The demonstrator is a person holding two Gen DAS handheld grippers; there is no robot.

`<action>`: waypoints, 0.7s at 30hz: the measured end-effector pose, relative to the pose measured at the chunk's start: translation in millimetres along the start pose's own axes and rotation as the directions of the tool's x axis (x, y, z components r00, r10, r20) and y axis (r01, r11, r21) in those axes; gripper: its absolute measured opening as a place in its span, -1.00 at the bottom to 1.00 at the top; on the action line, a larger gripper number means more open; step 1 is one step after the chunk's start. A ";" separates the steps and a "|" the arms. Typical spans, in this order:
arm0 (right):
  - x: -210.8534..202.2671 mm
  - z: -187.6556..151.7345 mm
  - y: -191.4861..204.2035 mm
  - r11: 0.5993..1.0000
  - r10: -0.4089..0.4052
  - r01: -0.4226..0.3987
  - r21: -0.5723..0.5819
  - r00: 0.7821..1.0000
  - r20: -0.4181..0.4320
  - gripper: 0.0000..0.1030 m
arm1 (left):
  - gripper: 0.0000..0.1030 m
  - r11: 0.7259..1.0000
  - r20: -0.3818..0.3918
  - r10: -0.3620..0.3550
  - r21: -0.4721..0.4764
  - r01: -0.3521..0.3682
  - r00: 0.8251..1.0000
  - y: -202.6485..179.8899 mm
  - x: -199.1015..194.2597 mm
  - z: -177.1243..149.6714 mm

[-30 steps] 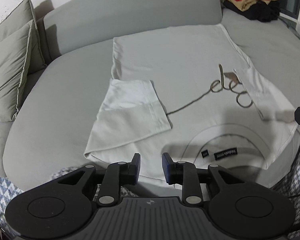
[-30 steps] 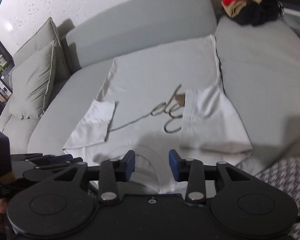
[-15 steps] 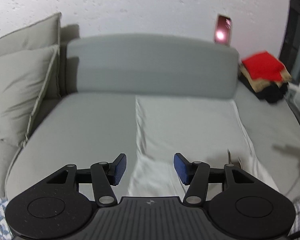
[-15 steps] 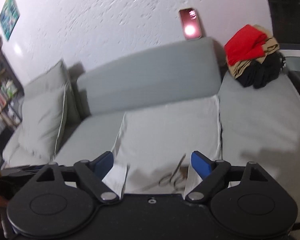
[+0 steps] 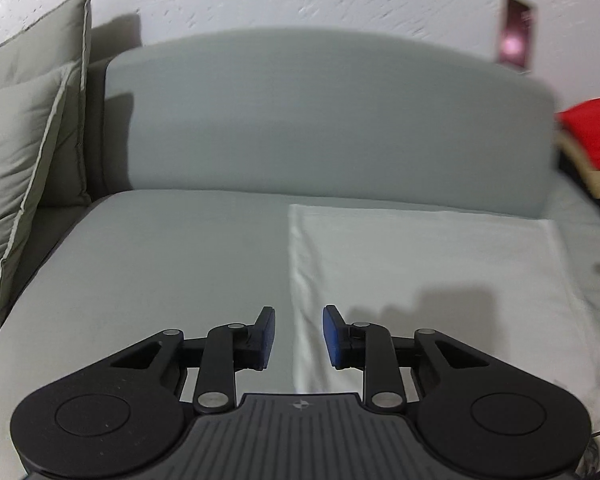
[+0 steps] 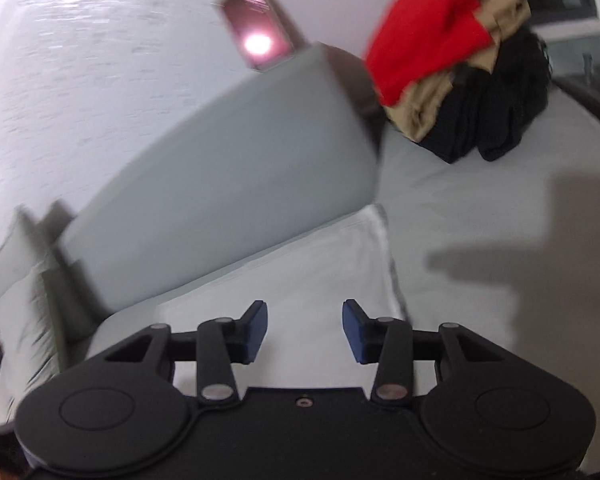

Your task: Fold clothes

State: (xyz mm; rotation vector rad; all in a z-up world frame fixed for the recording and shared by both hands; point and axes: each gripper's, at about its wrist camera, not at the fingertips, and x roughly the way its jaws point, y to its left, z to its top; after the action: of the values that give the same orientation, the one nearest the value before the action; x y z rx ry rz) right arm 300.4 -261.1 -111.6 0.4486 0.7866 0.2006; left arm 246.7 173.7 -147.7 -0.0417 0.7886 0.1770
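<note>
A white T-shirt (image 5: 420, 264) lies flat on the grey sofa seat (image 5: 160, 264), its hem end reaching toward the backrest. My left gripper (image 5: 296, 336) hovers open over the shirt's left edge, nothing between its blue pads. In the right wrist view the same shirt (image 6: 312, 280) shows its far right corner near the backrest. My right gripper (image 6: 304, 330) is open above that part of the shirt and holds nothing. The shirt's collar and sleeves are out of view.
A grey backrest (image 5: 320, 128) runs behind the seat. Two grey cushions (image 5: 24, 152) lean at the left. A pile of red, tan and black folded clothes (image 6: 452, 64) sits at the right end of the sofa. A glowing phone-like panel (image 6: 256, 36) rests against the wall.
Both grippers have tilted up and moved forward along the shirt, from the collar end toward the hem. Both have opened wider than one second ago. The right view has rolled sideways.
</note>
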 end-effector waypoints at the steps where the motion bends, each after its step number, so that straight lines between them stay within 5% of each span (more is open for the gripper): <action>1: 17.6 5.4 -6.9 1.000 -0.019 0.019 0.008 1.000 -0.004 -0.07 | -0.22 1.000 -0.020 0.023 -0.006 -0.023 1.000 2.1 19.5 4.5; 7: 115.0 33.4 -44.1 0.992 -0.122 0.123 0.027 0.992 -0.017 0.01 | -0.13 0.987 -0.101 0.006 -0.156 -0.022 0.995 29.8 112.3 22.1; 14: 171.2 55.3 -45.2 0.991 -0.101 0.102 -0.086 0.995 0.026 -0.10 | -0.14 0.993 -0.064 -0.068 -0.098 0.062 0.996 13.4 168.9 58.3; 21: 215.6 78.6 -54.8 0.989 -0.138 0.136 -0.051 0.989 -0.057 -0.62 | -0.21 1.000 -0.060 -0.022 -0.006 0.022 0.998 -10.5 202.7 84.9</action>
State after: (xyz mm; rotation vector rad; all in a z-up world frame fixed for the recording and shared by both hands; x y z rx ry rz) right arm 507.1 -261.7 -225.5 0.3441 0.8668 0.1044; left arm 448.2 201.1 -231.9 -0.0608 0.8473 0.1573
